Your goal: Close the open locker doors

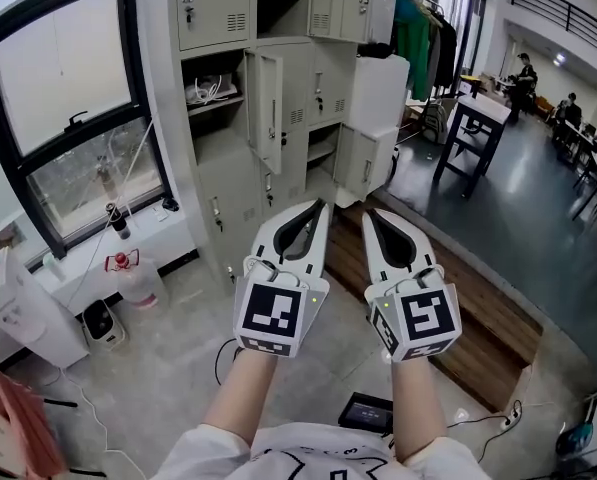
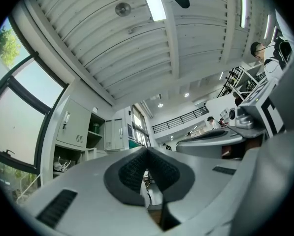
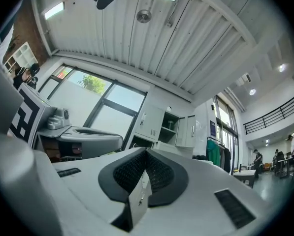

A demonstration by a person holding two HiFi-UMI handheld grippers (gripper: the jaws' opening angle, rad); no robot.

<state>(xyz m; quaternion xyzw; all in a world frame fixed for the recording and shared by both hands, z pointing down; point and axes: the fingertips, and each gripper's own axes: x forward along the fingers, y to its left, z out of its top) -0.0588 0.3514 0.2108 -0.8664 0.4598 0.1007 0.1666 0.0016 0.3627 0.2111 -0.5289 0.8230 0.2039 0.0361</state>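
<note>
Left tool (image 1: 320, 205) and right tool (image 1: 370, 212) held clenched, empty, side by side before lockers (image 1: 216, 8); several locker doors (image 1: 268, 108) seen swung open.

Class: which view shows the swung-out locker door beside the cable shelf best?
The head view: the open locker door shows whole, swung out. The right gripper view shows only a grey strip of door beyond its jaws; the left gripper view shows the lockers small, at left.

Right gripper (image 3: 146, 153) jaws together; lockers (image 3: 152, 124) ahead, some standing open.
</note>
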